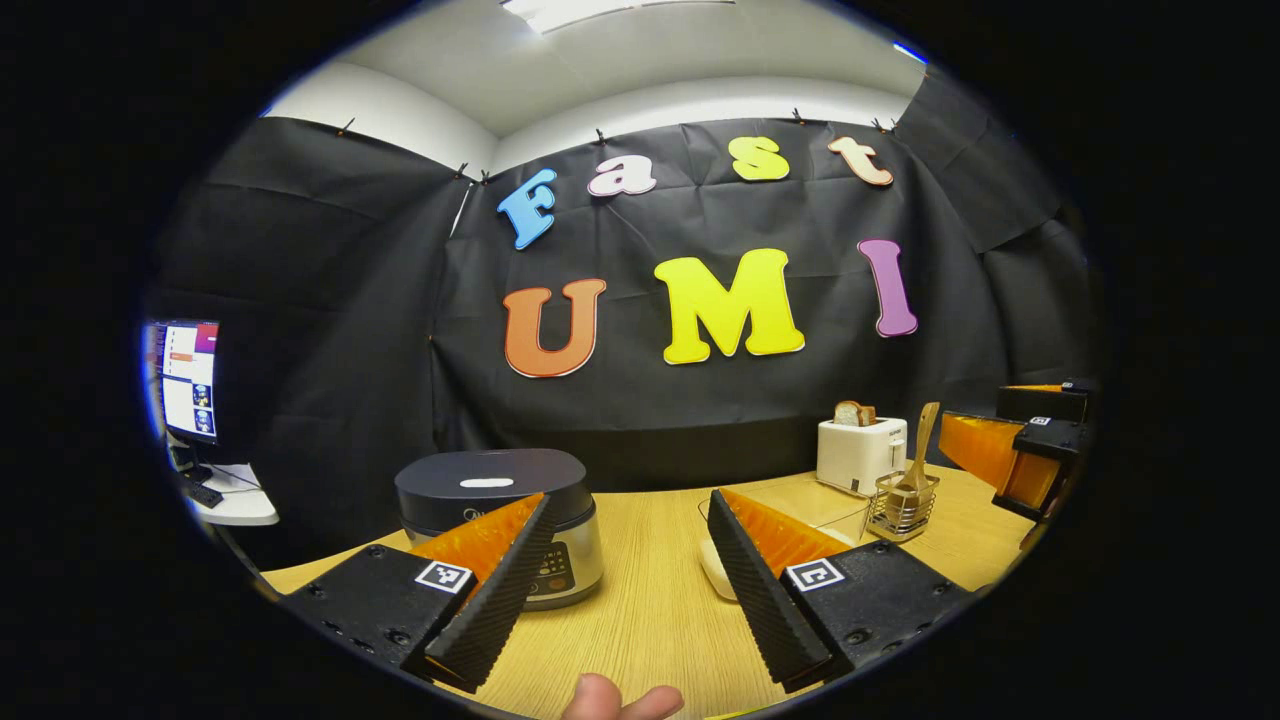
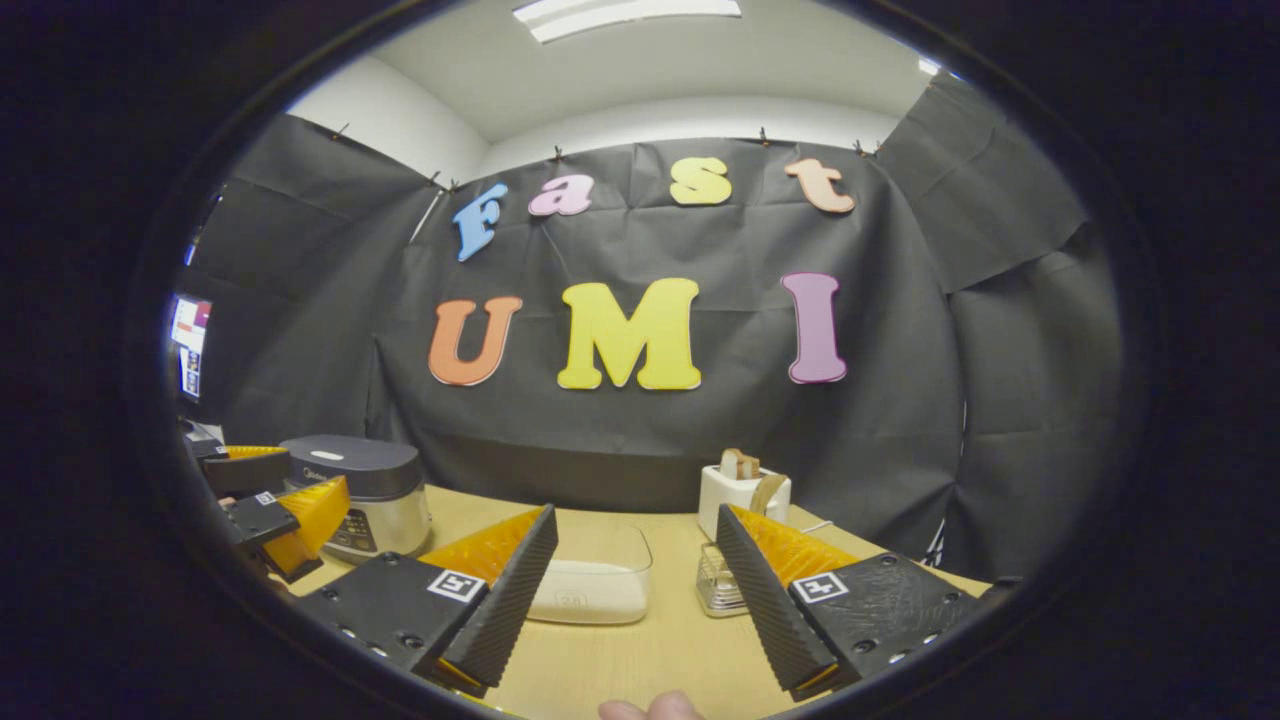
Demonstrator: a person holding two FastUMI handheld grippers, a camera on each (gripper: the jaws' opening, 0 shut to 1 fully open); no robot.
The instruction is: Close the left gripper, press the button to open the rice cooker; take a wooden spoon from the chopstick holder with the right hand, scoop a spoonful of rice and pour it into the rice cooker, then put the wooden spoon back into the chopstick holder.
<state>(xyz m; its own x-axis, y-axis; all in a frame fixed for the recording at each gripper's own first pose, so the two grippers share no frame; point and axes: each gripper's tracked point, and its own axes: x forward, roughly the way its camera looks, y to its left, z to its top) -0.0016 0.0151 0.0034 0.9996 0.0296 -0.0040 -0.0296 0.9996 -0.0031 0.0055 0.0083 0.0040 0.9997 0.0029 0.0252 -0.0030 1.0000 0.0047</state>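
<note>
Step in hand, judged from the layout: closing the left gripper [image 1: 625,600] and pressing the lid button of the rice cooker [image 1: 500,520]. Your left gripper's jaws stand wide apart and hold nothing, above the table [image 1: 650,610], with the cooker just beyond the left finger. Bring the jaws fully together before you advance, so that the tips form one blunt point. Which feature on the cooker is the release cannot be told from these frames; the pale oval on the dark lid and the front control panel are both candidates. Press squarely, without sideways load, since the smooth metal body may slide on the wood-grain surface.

Your right gripper [image 2: 635,600] is likewise spread and empty. Keep it clear until the lid is up. Beyond it lies the clear container [image 2: 600,575], rounded and rectangular, holding white rice. The wire chopstick holder [image 2: 712,590] stands just past the right finger, in front of the white toaster [image 2: 735,500].

In the left gripper view, the wooden spoon [image 1: 920,445] stands tilted in the holder, handle end down and flat head up. The gripper pads are ribbed, which should help on the smooth wood.
</note>
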